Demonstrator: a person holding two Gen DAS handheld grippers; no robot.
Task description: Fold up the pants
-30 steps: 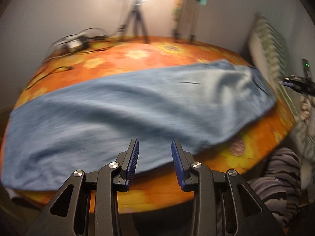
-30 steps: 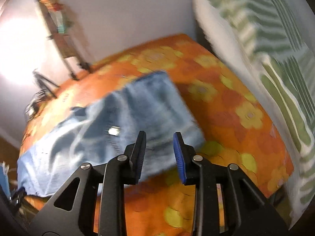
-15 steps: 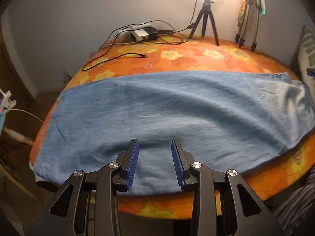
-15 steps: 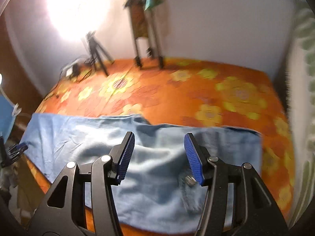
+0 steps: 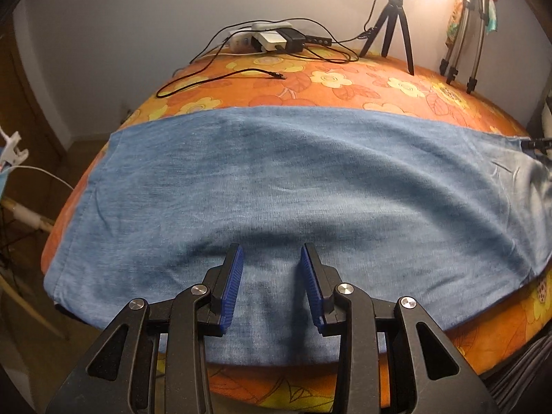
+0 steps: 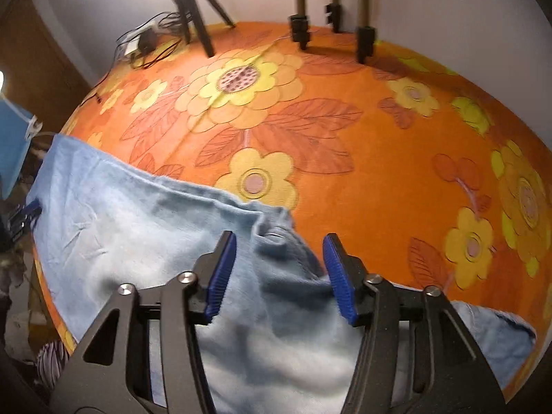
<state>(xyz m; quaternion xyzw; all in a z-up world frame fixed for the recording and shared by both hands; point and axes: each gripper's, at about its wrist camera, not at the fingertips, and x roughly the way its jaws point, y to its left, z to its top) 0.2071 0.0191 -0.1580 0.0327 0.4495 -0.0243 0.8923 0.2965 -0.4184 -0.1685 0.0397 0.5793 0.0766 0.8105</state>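
Right hand-held gripper (image 6: 279, 272) is closing, jaws apart, around the bunched waistband of the pants (image 6: 145, 227) lying across the surface (image 6: 362, 145). Left hand-held gripper (image 5: 272, 284) is hovering, jaws apart, empty. Denim: soft, limp; grip at seams.

The pants (image 5: 276, 186) lie spread flat across the near part of the bed (image 5: 345, 79), one end reaching its left edge. Behind them, a loose cable (image 5: 220, 77) lies on the bed; further back sit the chargers (image 5: 272, 38), with a small tripod (image 5: 393, 20) to their right and a taller stand (image 5: 465, 34) right of that
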